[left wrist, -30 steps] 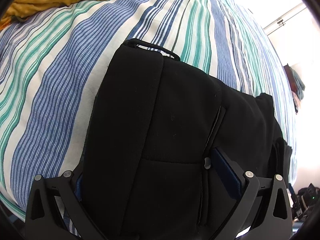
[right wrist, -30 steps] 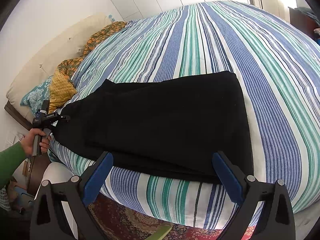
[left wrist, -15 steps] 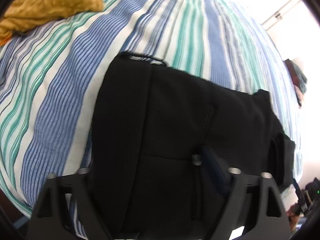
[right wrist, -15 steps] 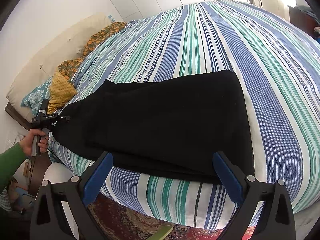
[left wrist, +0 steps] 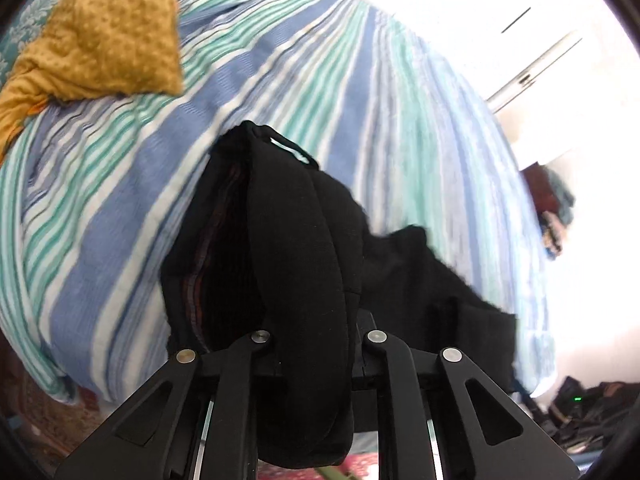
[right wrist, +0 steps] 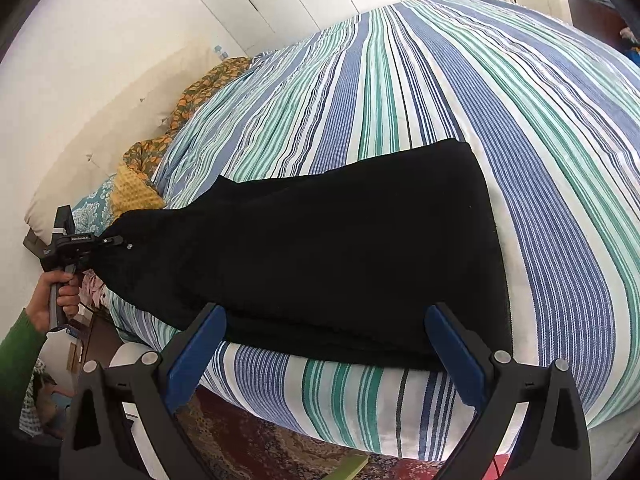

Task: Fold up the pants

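1. Since the earlier frames, my left gripper (left wrist: 316, 344) has been closing its jaws on the waistband end of the pants (right wrist: 340, 248) and is now lifting it; that end is bunching upward between the fingers where it was lying flat a second ago.
2. Nearest to me in the right wrist view, my right gripper (right wrist: 328, 344) is holding just off the near edge of the bed (right wrist: 540, 128), its blue pads apart with nothing between them, the hem end of the pants lying just beyond them.
3. The pants are stretching black across the near part of the striped cover, hem end on the right, waistband end on the left, where the left gripper is clamping them, held by my hand (right wrist: 56, 292) in its green sleeve (right wrist: 18, 356).
4. I am judging the grip as the main risk: the cloth is rolling thick through the jaws in the left wrist view, and I cannot tell whether both layers are caught. If only the top one is, the lower layer may be sagging away and the fold coming out crooked.
5. I am also worrying that the free hem end will be dragging along the cover, since nothing is pinning it.
6. Farther left, the mustard blanket (left wrist: 108, 40) is lying near the waistband; a wide swing could be snagging it.
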Available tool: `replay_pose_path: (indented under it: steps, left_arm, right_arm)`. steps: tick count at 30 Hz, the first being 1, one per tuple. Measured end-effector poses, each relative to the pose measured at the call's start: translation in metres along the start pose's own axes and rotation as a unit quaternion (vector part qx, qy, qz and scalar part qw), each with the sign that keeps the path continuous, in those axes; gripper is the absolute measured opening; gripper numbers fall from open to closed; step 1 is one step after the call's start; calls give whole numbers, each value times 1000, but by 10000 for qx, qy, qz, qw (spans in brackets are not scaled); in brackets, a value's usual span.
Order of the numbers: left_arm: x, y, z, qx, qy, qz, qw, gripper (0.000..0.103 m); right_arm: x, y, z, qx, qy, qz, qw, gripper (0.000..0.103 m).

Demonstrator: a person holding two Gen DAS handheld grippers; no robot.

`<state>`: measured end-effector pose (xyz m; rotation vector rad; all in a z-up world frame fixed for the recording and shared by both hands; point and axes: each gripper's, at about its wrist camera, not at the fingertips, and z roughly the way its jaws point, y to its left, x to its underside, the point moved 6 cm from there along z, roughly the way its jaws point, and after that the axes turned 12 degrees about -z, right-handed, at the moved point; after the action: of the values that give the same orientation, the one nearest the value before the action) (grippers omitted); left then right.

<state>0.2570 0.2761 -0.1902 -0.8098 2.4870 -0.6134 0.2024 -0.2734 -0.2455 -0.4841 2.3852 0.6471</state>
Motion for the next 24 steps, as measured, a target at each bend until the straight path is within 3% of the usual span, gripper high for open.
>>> replay_pose_path:
  steps: [3, 10, 14, 16, 19, 21, 23, 24]
  left_arm:
    - [10, -37, -10, 422, 19, 97, 9991, 12]
    - [46, -137, 0, 950, 180, 663, 9931, 12]
    - [74, -187, 34, 713, 133, 1058, 9917, 12]
    - [90, -206, 59, 367, 56, 1268, 9912, 13]
    - [136, -246, 108, -170, 171, 2112, 9771, 29]
    - [174, -271, 139, -198, 753, 2404, 9675, 50]
    - [197, -290, 143, -14, 1102, 2613, 9590, 50]
    - [200, -299, 132, 459, 1243, 2580, 9570, 51]
  right_arm:
    - [-2, 0, -1, -34, -33, 40, 10000, 99]
    - [-5, -4, -3, 161, -123, 26, 9998, 99]
    - [-5, -7, 1, 190, -69, 19, 9998, 99]
    - [-4, -7, 5, 216, 2, -15, 9998, 99]
    - [-3, -6, 9, 258, 52, -88, 9996, 99]
    - [-2, -6, 11, 292, 82, -143, 9994, 99]
    - [-2, -5, 12, 328, 104, -209, 9992, 99]
    - [-2, -5, 12, 354, 117, -245, 9990, 99]
